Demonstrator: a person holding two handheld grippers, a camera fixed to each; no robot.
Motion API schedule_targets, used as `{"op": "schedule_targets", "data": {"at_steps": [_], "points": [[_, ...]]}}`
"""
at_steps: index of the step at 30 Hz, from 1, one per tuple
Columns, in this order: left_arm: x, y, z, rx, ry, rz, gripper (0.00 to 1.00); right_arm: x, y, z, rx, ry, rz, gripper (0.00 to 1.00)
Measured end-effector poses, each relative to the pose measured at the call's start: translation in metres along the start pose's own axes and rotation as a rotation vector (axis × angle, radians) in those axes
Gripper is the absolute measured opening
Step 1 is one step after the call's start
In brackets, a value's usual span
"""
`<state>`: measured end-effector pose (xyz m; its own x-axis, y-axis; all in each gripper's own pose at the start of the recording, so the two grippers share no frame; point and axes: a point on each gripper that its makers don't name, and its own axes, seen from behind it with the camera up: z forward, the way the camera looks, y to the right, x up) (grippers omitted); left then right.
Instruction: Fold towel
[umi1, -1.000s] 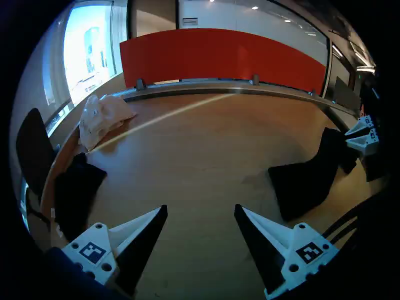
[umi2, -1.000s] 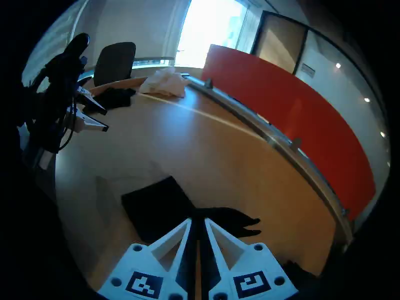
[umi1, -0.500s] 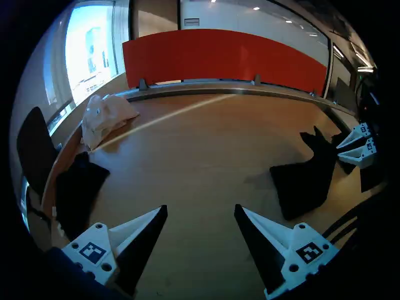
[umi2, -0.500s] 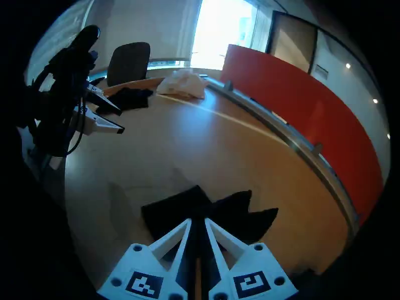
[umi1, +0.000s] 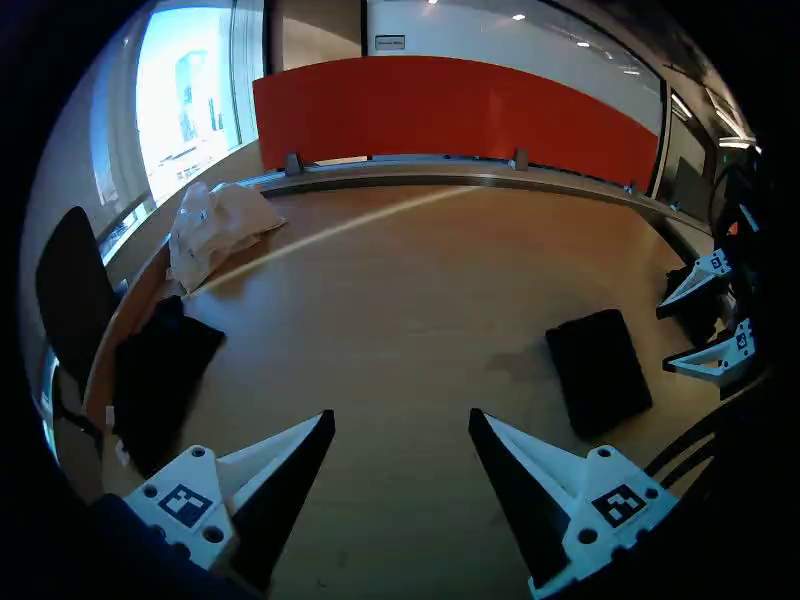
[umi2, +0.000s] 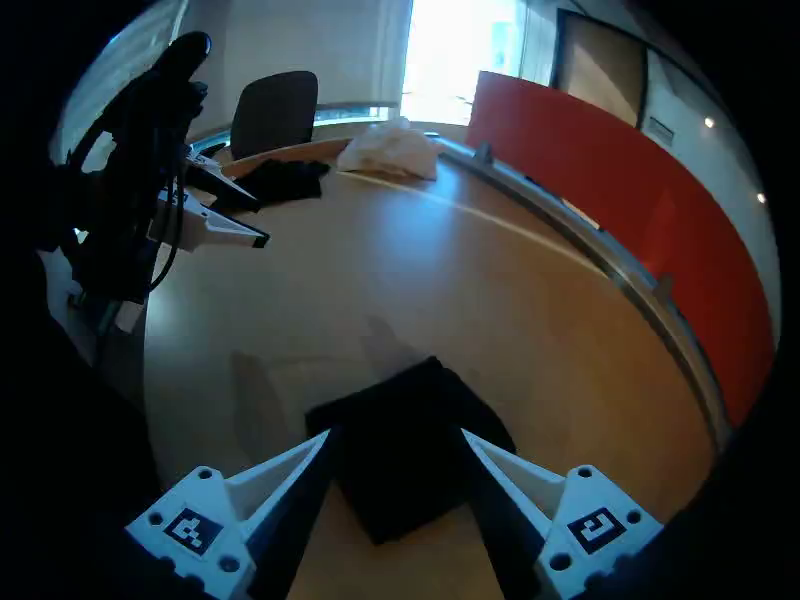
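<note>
right gripper (umi2: 398, 442): wide open, empty, pointed at the towel (umi2: 400, 490).
left gripper (umi1: 400, 440): open, empty, above bare tabletop (umi1: 400, 290).
towel: black, folded, flat on the tabletop just ahead of the right gripper.
white cloth (umi1: 215, 225): bunched at the tabletop's far edge.

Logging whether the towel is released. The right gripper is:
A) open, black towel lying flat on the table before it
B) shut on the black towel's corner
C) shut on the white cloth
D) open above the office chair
A: the right gripper has its fingers apart, and the black towel lies folded flat on the table, unpinched.
</note>
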<state>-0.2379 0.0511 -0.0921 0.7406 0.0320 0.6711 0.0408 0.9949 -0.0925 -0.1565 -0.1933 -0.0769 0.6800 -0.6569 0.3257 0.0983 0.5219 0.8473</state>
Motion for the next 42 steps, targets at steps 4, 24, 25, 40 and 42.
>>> {"op": "schedule_targets", "data": {"at_steps": [4, 24, 25, 40, 42], "points": [[0.001, 0.000, 0.000, -0.001, 0.002, 0.002, 1.00, -0.002, 0.005, -0.002, -0.013, 0.000, 0.005, 0.81], [0.003, 0.005, 0.000, -0.006, 0.008, 0.003, 1.00, -0.034, 0.005, -0.001, -0.034, -0.034, 0.037, 0.82], [0.004, 0.005, 0.000, -0.006, 0.009, 0.004, 1.00, -0.038, 0.005, 0.000, -0.035, -0.039, 0.039, 0.82], [0.004, 0.007, 0.001, -0.008, 0.008, 0.010, 1.00, -0.092, 0.000, 0.012, -0.033, -0.108, 0.087, 0.82], [0.004, 0.007, 0.000, -0.008, 0.008, 0.011, 1.00, -0.099, 0.000, 0.014, -0.033, -0.117, 0.093, 0.82]]}}
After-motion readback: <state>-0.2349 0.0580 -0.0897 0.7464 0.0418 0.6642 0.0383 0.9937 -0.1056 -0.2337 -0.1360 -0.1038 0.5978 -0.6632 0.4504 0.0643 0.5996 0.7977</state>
